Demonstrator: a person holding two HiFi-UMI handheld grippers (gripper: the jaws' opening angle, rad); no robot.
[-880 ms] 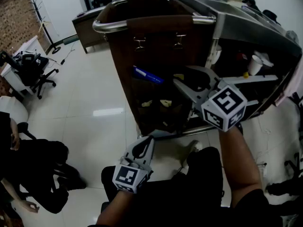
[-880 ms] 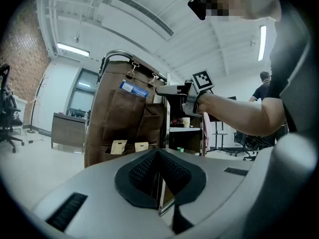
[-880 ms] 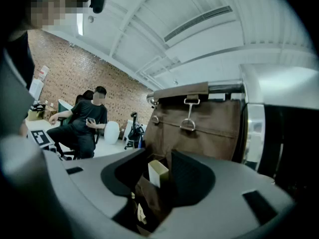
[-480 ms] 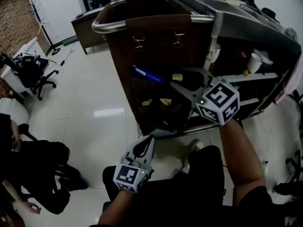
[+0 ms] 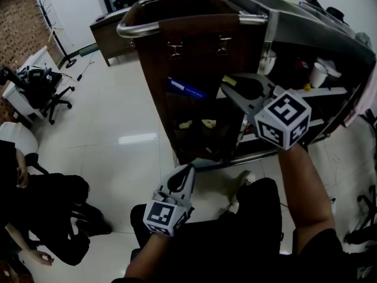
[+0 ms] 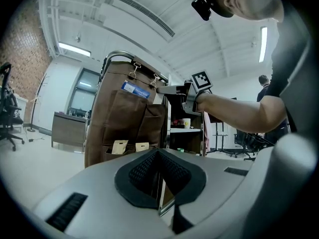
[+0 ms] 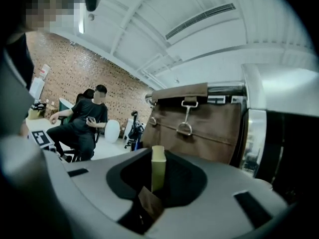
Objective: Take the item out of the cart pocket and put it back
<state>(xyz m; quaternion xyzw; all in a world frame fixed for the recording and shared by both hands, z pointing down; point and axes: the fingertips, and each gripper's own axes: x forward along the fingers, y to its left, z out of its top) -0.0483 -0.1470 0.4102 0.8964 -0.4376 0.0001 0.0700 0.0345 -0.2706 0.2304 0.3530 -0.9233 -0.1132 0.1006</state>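
Note:
A brown fabric organizer (image 5: pixel 200 58) with several pockets hangs from the cart's chrome handle (image 5: pixel 177 23). My right gripper (image 5: pixel 231 86) is just in front of its upper right pocket, shut on a slim yellow-green packet (image 5: pixel 228 81). In the right gripper view the packet (image 7: pixel 158 158) stands upright between the pads, facing the organizer (image 7: pixel 199 126). A blue item (image 5: pixel 185 89) sticks out of a middle pocket. Two tan packets (image 5: pixel 197 124) sit in the lower pockets. My left gripper (image 5: pixel 184 171) hangs low near the cart's base, shut and holding nothing.
The cart's open shelves (image 5: pixel 330 93) on the right hold a white cup (image 5: pixel 318 74) and small items. A seated person in black (image 5: pixel 41 211) is at the lower left. An office chair (image 5: pixel 41 90) and a desk (image 5: pixel 109 31) stand farther back on the tiled floor.
My right gripper has lifted slightly up and away from the pocket, with the yellow-green packet still in its jaws. The left gripper has stayed where it was.

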